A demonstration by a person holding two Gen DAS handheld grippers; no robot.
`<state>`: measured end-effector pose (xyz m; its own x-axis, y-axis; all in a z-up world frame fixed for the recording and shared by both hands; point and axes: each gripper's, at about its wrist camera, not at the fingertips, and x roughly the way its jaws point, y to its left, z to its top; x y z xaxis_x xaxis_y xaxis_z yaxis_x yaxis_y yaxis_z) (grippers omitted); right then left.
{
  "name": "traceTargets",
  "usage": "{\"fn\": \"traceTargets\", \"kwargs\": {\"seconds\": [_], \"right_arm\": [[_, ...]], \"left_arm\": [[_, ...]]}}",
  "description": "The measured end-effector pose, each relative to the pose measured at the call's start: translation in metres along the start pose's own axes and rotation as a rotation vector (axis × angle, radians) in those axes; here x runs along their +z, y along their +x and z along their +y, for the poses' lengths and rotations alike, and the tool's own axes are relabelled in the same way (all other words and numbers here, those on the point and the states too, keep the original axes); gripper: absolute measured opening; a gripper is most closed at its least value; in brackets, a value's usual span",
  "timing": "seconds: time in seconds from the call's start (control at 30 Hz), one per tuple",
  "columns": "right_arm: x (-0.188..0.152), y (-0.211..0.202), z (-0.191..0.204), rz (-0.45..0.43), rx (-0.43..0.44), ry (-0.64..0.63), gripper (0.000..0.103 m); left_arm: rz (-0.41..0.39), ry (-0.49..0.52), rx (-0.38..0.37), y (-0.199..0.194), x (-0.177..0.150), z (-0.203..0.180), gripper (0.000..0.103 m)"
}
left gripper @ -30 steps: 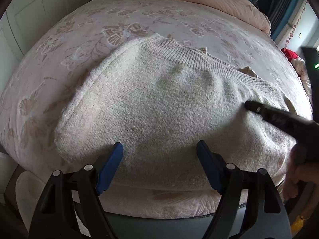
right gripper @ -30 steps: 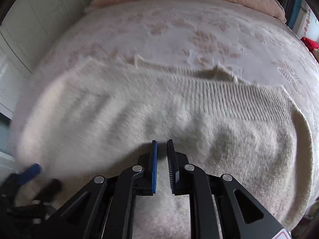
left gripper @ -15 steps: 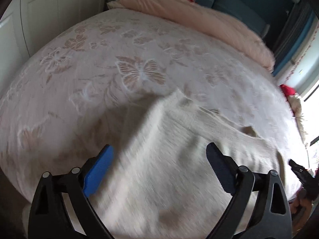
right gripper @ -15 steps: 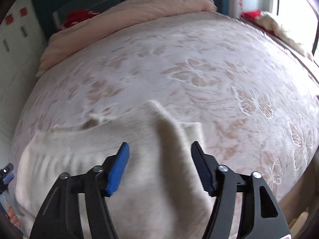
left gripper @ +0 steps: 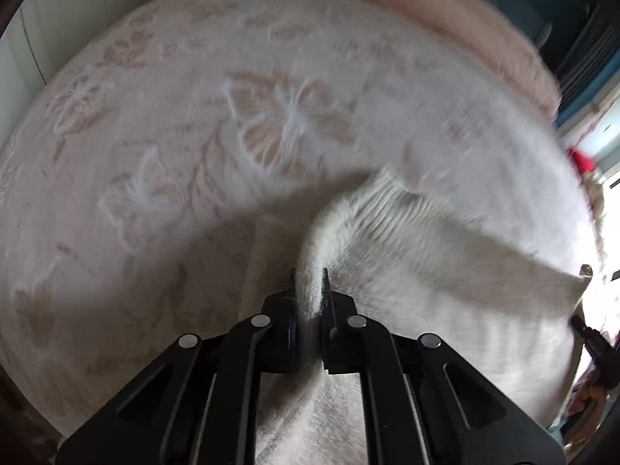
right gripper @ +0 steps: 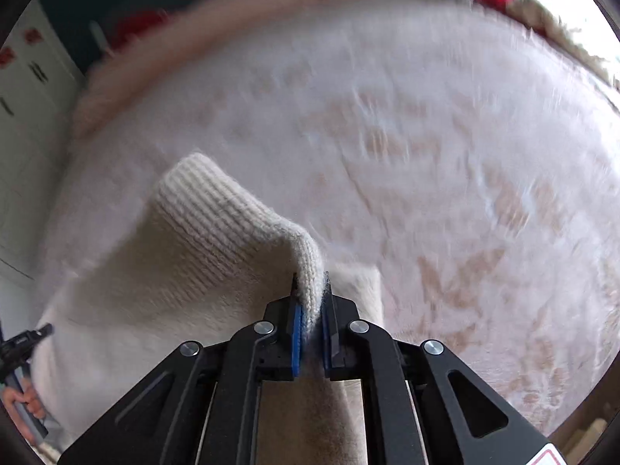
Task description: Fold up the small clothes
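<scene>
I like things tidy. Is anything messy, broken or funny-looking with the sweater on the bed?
Nothing looks broken or spilled. The cream sweater is bunched and lifted off the floral bedspread only because the left gripper and right gripper each pinch its ribbed edge. The pictures are blurry.

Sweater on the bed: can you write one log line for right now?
left gripper: shut on sweater | right gripper: shut on sweater | sweater: lifted over bed

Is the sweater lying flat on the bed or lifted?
Lifted: each hand-held gripper, left and right, pinches the sweater, raised off the bed.
</scene>
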<state>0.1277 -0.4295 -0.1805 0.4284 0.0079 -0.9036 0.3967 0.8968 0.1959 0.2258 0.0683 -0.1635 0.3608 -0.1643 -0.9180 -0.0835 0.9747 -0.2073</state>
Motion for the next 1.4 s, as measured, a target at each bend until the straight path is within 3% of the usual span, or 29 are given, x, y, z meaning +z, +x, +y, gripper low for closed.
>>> {"fn": "traceTargets", "kwargs": {"seconds": [0.03, 0.1, 0.13, 0.2, 0.27, 0.33, 0.4, 0.47, 0.53, 0.57, 0.6, 0.67, 0.8, 1.0, 1.13, 1.23, 1.33, 1.4], "right_arm": [[-0.004, 0.010, 0.000, 0.018, -0.003, -0.011, 0.008], [-0.007, -0.014, 0.005, -0.075, -0.014, -0.003, 0.020], [-0.014, -0.051, 0.016, -0.180, -0.026, -0.009, 0.023], [-0.023, -0.077, 0.030, -0.227, 0.023, -0.055, 0.023], [-0.047, -0.093, 0.061, -0.210, 0.134, -0.102, 0.023], [-0.076, -0.091, 0.096, -0.151, 0.227, -0.160, 0.022], [-0.107, -0.071, 0.131, -0.074, 0.254, -0.242, 0.022], [-0.139, -0.032, 0.163, 0.025, 0.196, -0.354, 0.022], [-0.154, -0.031, 0.176, -0.044, 0.103, -0.417, 0.022], [-0.155, -0.045, 0.185, -0.045, 0.103, -0.432, 0.022], [-0.155, -0.056, 0.188, -0.045, 0.164, -0.419, 0.022], [-0.158, -0.075, 0.190, -0.055, 0.245, -0.395, 0.022], [-0.175, -0.038, 0.189, 0.025, 0.172, -0.422, 0.022], [-0.161, -0.068, 0.185, 0.002, 0.246, -0.313, 0.023], [-0.141, -0.087, 0.192, -0.048, 0.237, -0.308, 0.023], [-0.123, -0.094, 0.193, -0.069, 0.229, -0.294, 0.022], [-0.114, -0.096, 0.196, -0.077, 0.229, -0.275, 0.022], [-0.105, -0.091, 0.199, -0.070, 0.221, -0.266, 0.022]], "left_arm": [[0.007, 0.003, 0.011, 0.008, -0.003, -0.001, 0.010], [-0.043, 0.006, 0.022, -0.005, -0.007, -0.004, 0.013], [-0.054, 0.005, 0.026, -0.014, -0.009, -0.005, 0.014], [-0.089, 0.023, 0.009, -0.041, -0.016, -0.013, 0.016], [-0.139, 0.056, -0.028, -0.068, -0.032, -0.026, 0.025], [-0.148, 0.091, -0.086, -0.082, -0.049, -0.046, 0.048], [-0.132, 0.147, -0.118, -0.083, -0.076, -0.068, 0.055], [-0.082, 0.219, -0.077, -0.063, -0.102, -0.087, 0.055], [-0.031, 0.253, -0.013, -0.042, -0.122, -0.095, 0.055], [-0.064, 0.276, 0.021, -0.040, -0.130, -0.097, 0.055], [-0.094, 0.298, 0.036, -0.044, -0.134, -0.098, 0.055], [-0.083, 0.301, 0.041, -0.050, -0.133, -0.098, 0.055], [-0.072, 0.257, 0.025, -0.054, -0.130, -0.091, 0.055], [-0.084, 0.259, 0.029, -0.070, -0.145, -0.092, 0.055], [-0.084, 0.223, 0.009, -0.079, -0.147, -0.081, 0.055], [-0.118, 0.138, -0.039, -0.097, -0.147, -0.058, 0.058], [-0.188, -0.120, -0.144, -0.122, -0.148, -0.001, 0.076], [-0.193, -0.271, -0.176, -0.124, -0.150, 0.033, 0.076]]}}
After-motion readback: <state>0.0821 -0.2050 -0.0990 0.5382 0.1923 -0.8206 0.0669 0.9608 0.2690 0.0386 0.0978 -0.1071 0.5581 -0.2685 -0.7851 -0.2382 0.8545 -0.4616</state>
